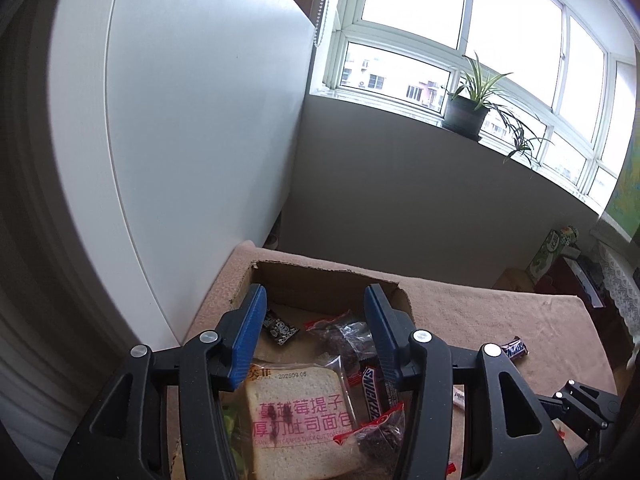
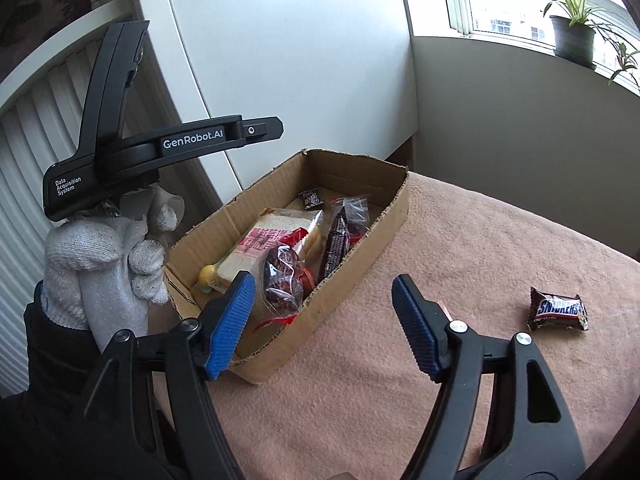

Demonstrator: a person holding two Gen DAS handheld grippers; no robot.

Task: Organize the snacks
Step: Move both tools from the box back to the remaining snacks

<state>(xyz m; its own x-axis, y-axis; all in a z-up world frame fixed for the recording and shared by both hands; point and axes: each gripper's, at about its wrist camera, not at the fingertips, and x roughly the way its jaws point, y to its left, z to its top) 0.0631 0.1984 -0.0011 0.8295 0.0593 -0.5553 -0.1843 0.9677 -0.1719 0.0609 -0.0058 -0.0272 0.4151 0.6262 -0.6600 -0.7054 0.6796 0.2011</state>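
Right gripper (image 2: 322, 326) hovered low over the pink towel-covered bench (image 2: 460, 240), blue-padded fingers (image 2: 230, 322) spread wide, nothing between them. Left gripper (image 1: 316, 338) hung above the open brown cardboard box (image 2: 360, 246), its fingers likewise apart and empty.

Inside the box: a clear-wrapped slice of toast bread (image 1: 298, 412), a dark Snickers bar (image 1: 374, 394), clear bags of dark dried fruit (image 2: 282, 276) and a small black packet (image 1: 280, 328) at the far end.

One small brown Snickers wrapper (image 2: 558, 310) lay alone on the bench, well to the right of the box.

Judgement: it should be light, crinkly, slick foil; best pinched across the short sides of its middle, not by the crimped ends.

Open cloth all round it; box wall is low, with room left near the far end.
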